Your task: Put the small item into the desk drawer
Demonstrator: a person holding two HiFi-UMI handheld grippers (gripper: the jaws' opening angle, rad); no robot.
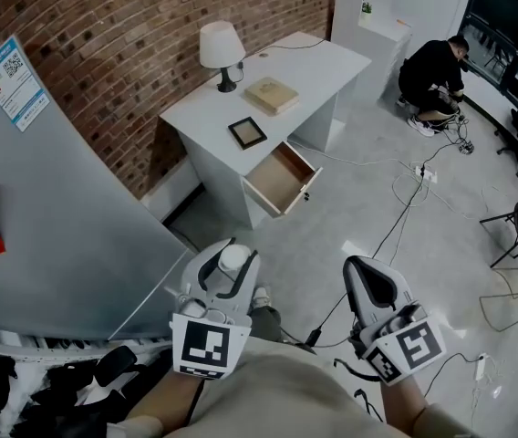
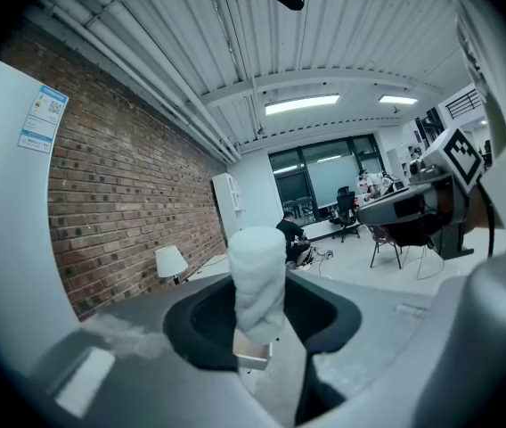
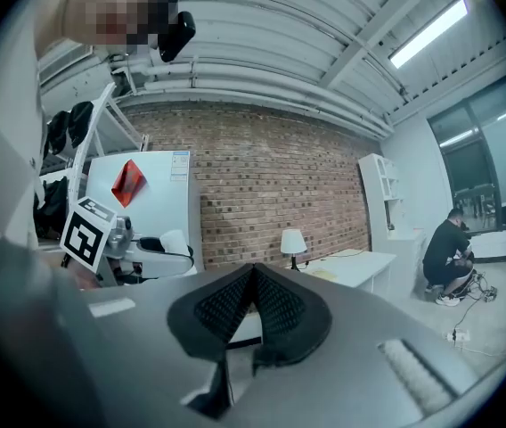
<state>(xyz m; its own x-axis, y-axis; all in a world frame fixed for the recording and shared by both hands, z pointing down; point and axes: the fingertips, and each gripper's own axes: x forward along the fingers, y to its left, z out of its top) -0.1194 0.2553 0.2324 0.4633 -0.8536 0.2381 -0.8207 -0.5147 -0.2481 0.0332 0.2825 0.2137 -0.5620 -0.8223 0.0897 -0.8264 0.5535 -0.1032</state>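
Observation:
My left gripper is shut on a small white cylindrical item, which stands upright between the jaws in the left gripper view. My right gripper is shut with nothing in it, its dark ribbed pads meeting. The white desk stands well ahead by the brick wall. Its drawer is pulled open toward me and looks empty. Both grippers are held near my body, far from the drawer.
On the desk are a white lamp, a tan flat box and a black framed item. A grey panel leans at left. Cables cross the floor. A person crouches at the far right.

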